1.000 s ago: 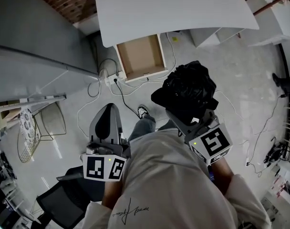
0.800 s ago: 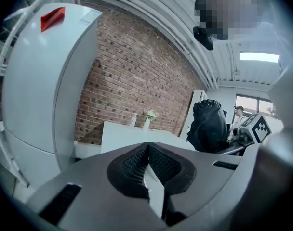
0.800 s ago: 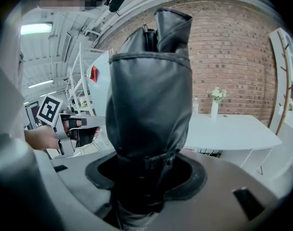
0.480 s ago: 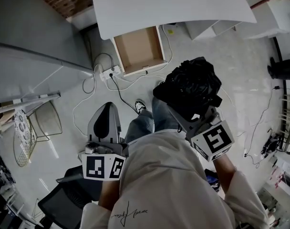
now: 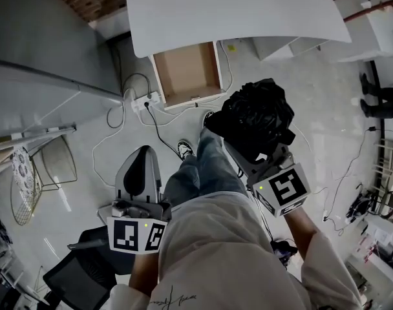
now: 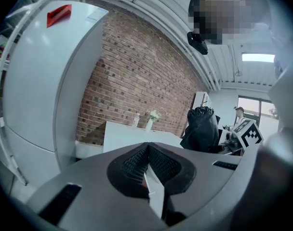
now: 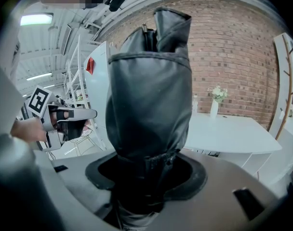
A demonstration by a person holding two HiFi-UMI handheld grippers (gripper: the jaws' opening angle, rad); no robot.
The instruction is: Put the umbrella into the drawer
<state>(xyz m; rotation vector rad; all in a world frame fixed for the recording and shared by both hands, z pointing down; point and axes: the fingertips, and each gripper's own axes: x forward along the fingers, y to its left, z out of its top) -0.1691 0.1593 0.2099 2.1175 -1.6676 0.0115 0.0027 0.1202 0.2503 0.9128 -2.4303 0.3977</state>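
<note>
The black folded umbrella (image 5: 256, 115) stands upright between the jaws of my right gripper (image 5: 251, 148), which is shut on its lower part; in the right gripper view the umbrella (image 7: 149, 95) fills the middle and hides the pads. The open drawer (image 5: 187, 73), with a brown inside, sticks out from under the white table (image 5: 235, 11), ahead of the umbrella and a little left of it. My left gripper (image 5: 142, 152) hangs low at the left, its jaws shut with nothing in them (image 6: 147, 170). The umbrella (image 6: 202, 129) also shows from the left gripper view.
Cables and a power strip (image 5: 148, 101) lie on the floor just before the drawer. The person's leg and shoe (image 5: 195, 163) step between the grippers. A wire chair (image 5: 51, 166) stands left, a black office chair (image 5: 80, 276) lower left, a white fridge (image 6: 45, 81) beside the brick wall.
The person has stepped forward and the leg has swung ahead. The umbrella in my right gripper has come closer to the drawer and sunk a little. My left gripper has dropped slightly.
</note>
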